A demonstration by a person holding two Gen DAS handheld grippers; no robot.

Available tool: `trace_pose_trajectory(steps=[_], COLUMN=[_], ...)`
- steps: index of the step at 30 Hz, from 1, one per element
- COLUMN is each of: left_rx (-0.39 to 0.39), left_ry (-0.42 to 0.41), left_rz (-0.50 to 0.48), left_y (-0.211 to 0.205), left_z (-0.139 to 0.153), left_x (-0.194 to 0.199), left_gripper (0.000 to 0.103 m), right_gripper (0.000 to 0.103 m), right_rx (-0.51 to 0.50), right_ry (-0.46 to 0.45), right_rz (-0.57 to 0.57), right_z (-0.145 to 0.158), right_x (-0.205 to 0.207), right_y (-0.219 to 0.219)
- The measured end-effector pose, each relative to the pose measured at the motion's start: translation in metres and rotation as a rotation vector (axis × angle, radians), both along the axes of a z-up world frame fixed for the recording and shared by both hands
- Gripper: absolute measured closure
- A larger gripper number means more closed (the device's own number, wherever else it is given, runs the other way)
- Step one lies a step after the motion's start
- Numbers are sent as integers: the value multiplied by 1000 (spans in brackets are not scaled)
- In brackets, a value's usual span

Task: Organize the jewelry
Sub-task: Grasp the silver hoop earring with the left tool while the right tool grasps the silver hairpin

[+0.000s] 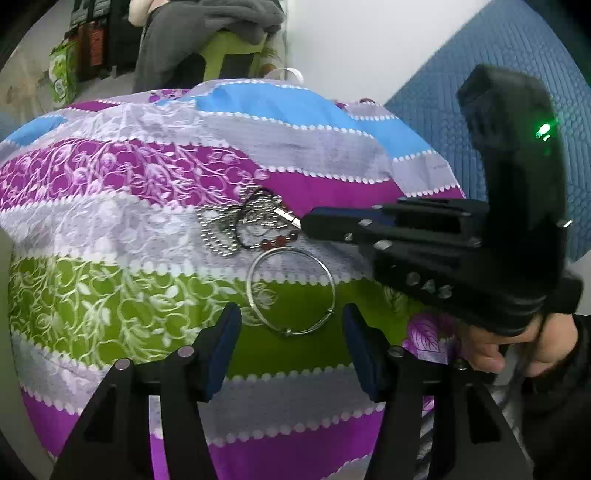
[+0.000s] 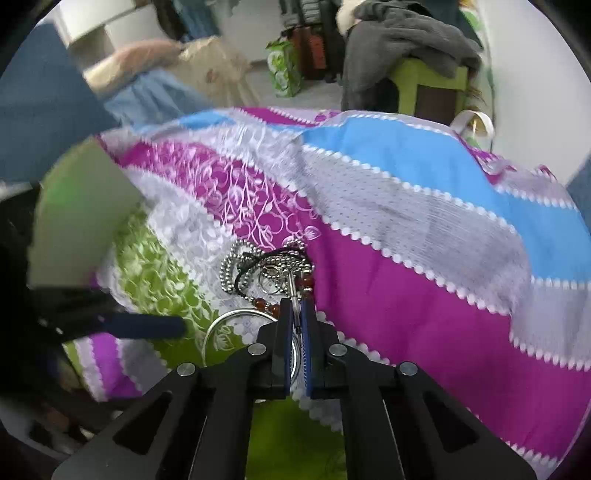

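Observation:
A tangle of jewelry lies on a striped cloth (image 1: pixel 110 184): a silver bead chain (image 1: pixel 218 236), a black cord with red beads (image 1: pixel 279 242) and a silver pendant (image 1: pixel 286 216). A silver bangle (image 1: pixel 291 291) lies just in front of it. My left gripper (image 1: pixel 291 339) is open, its blue pads either side of the bangle's near edge. My right gripper (image 1: pixel 306 223) comes in from the right and is shut on the silver pendant (image 2: pixel 293 295). In the right wrist view the chain (image 2: pixel 236 269) and bangle (image 2: pixel 221 325) lie ahead of the right gripper (image 2: pixel 295 314).
The cloth (image 2: pixel 406 277) covers a rounded cushion-like mound. A pale flat board (image 2: pixel 81 214) stands at its left. A blue mat (image 1: pixel 498 85) lies at the right. Behind are a green stool with grey clothes (image 1: pixel 229 33) and a green bag (image 1: pixel 62 74).

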State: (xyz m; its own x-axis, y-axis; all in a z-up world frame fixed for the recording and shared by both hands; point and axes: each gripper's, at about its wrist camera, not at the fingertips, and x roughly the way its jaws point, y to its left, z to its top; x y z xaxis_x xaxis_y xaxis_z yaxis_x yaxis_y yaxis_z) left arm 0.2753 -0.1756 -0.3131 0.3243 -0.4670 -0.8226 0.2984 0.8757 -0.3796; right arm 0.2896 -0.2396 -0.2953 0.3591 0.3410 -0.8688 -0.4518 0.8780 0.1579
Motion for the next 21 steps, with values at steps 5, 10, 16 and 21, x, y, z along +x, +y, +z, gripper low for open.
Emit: trace_pose_trajectory(steps=[5,10,16,21], left_rx=[69,136,222,285], left_ry=[-33,-88,-131,-167], left_rz=[-25,-45,-60,-59], left_y=[-16,-29,-41,-45], left_z=[-3,-5,-12,-14], left_x=[1,-2,-2,-3], left_gripper=[41,28,30,38], right_gripper=[100,100,99,98], right_rx=[49,42,94,140], right_ry=[-8,-5,14,43], right_rz=[-83,-121,-89,-67], right_z=[11,13,11,8], right_x=[-5,-10,-8,-3], right_y=[-23,-35,-32,-31])
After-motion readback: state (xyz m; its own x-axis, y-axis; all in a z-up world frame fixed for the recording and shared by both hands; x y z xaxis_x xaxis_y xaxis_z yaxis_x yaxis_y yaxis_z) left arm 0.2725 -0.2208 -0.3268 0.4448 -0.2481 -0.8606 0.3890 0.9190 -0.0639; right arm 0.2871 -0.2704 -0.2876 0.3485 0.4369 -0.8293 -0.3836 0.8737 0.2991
